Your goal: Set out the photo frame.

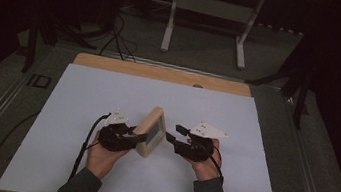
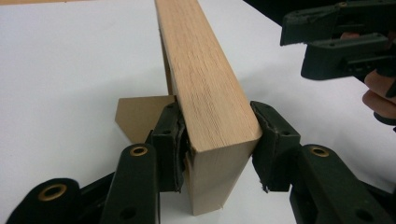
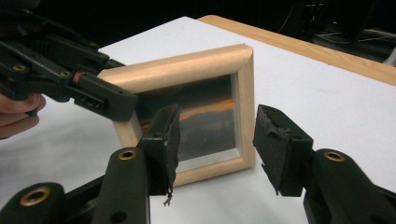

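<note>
One wooden picture frame (image 1: 149, 131) is standing upright on the white worktop (image 1: 81, 103), glass facing the open right gripper (image 1: 171, 139), while the left gripper (image 1: 133, 135) is clamping its edge.

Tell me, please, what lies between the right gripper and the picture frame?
Nothing: in the right gripper view, only bare white table separates the open right gripper from the picture frame.

What I can't make out

My left gripper (image 3: 100, 100) covers the picture frame's (image 3: 187, 65) upper-left corner in my right gripper view; the photo (image 3: 205, 116) under its glass is too dark to read.
</note>
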{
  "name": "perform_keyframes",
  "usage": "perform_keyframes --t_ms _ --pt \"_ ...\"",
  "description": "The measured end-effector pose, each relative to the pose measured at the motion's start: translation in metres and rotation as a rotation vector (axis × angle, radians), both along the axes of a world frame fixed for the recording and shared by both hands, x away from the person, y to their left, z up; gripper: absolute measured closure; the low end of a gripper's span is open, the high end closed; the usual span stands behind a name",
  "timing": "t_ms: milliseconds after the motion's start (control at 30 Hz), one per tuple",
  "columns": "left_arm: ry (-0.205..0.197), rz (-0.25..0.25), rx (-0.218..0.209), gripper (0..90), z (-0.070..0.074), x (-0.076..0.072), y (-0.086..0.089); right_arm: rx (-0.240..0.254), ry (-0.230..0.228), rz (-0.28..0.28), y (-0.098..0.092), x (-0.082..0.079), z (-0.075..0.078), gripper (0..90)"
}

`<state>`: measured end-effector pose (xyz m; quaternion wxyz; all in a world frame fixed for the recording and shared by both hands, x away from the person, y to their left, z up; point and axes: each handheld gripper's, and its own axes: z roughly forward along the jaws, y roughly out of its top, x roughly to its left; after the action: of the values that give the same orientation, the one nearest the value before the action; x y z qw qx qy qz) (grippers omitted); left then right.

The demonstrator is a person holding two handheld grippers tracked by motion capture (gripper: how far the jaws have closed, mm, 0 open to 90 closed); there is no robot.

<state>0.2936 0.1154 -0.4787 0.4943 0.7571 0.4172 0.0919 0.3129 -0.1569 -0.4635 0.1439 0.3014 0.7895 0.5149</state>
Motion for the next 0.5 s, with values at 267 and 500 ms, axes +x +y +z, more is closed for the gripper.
perform_keyframes --t_ms 267,500 --pt "-0.033 -0.029 0.036 60.3 0.001 -0.005 -0.007 0.017 -0.011 -0.029 -0.006 0.001 0.003 50.8" --pt "-0.071 -0.056 0.064 60.3 0.001 -0.009 -0.012 0.021 -0.025 -0.031 -0.008 0.0 0.005 59.2"
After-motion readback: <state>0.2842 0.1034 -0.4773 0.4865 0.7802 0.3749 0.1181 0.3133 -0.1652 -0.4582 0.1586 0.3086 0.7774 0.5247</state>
